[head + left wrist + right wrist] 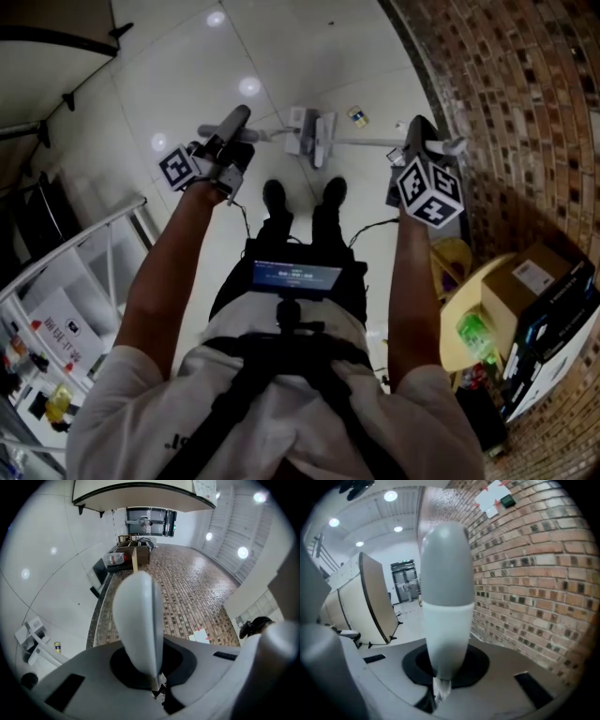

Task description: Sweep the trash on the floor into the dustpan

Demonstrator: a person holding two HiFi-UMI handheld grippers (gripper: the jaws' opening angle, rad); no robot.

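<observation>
My left gripper (230, 142) is shut on a light grey handle (239, 119) whose shaft runs right toward the sweeping tools (310, 137) on the white floor ahead of my feet. My right gripper (419, 142) is shut on a grey and white handle (448, 145); its shaft runs left to the same tools. Which shaft is the broom's and which the dustpan's I cannot tell. A small yellow and blue piece of trash (357, 115) lies just beyond them. In the left gripper view the handle (139, 616) fills the middle, with tools (31, 638) and trash (57, 646) low left. In the right gripper view the handle (445, 606) stands upright.
A curved brick wall (506, 103) closes the right side. Near it stand a cardboard box (527, 286) and a yellow round stand (456, 328). A white rack (89, 272) with papers is at the left. My shoes (275, 197) are behind the tools. A folding board (372, 602) stands further off.
</observation>
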